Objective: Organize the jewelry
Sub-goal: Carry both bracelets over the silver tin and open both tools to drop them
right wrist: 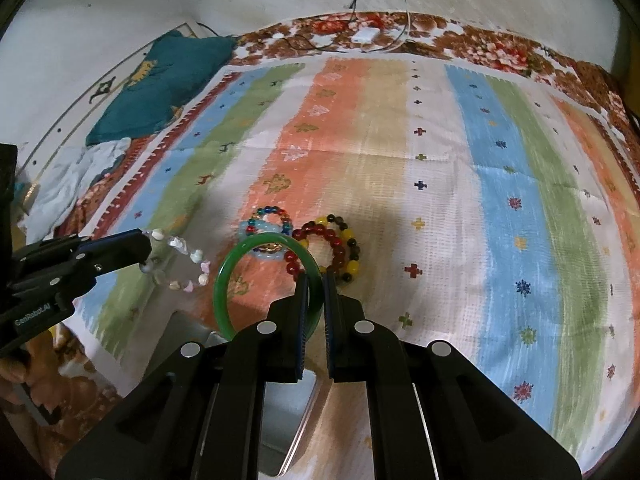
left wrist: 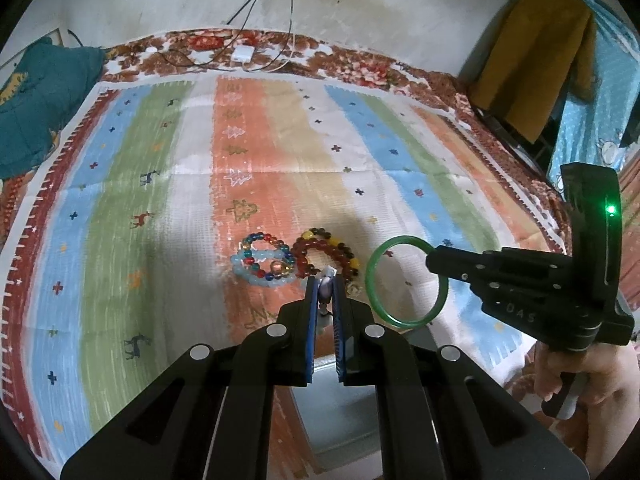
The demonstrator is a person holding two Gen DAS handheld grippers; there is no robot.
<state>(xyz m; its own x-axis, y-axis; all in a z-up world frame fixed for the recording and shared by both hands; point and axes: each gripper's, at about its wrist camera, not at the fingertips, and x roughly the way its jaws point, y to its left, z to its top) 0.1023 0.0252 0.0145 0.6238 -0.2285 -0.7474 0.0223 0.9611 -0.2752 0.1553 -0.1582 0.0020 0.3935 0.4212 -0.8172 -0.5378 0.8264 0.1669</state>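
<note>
My left gripper (left wrist: 326, 280) is shut on a pale shell-bead bracelet (right wrist: 180, 264), seen edge-on between its fingers and dangling from them (right wrist: 136, 246) in the right wrist view. My right gripper (right wrist: 316, 280) is shut on a green jade bangle (right wrist: 224, 280), held above the cloth; the bangle also shows in the left wrist view (left wrist: 374, 280). On the striped cloth lie a multicoloured bead bracelet on a light blue one (left wrist: 262, 266) and dark red and yellow bead bracelets (left wrist: 326, 254).
A metal tray (right wrist: 288, 408) lies under both grippers at the near edge of the cloth. A teal pillow (left wrist: 36, 108) sits at the far left. Cables and a white charger (left wrist: 244, 54) lie at the far edge. Clothes hang at the right (left wrist: 532, 60).
</note>
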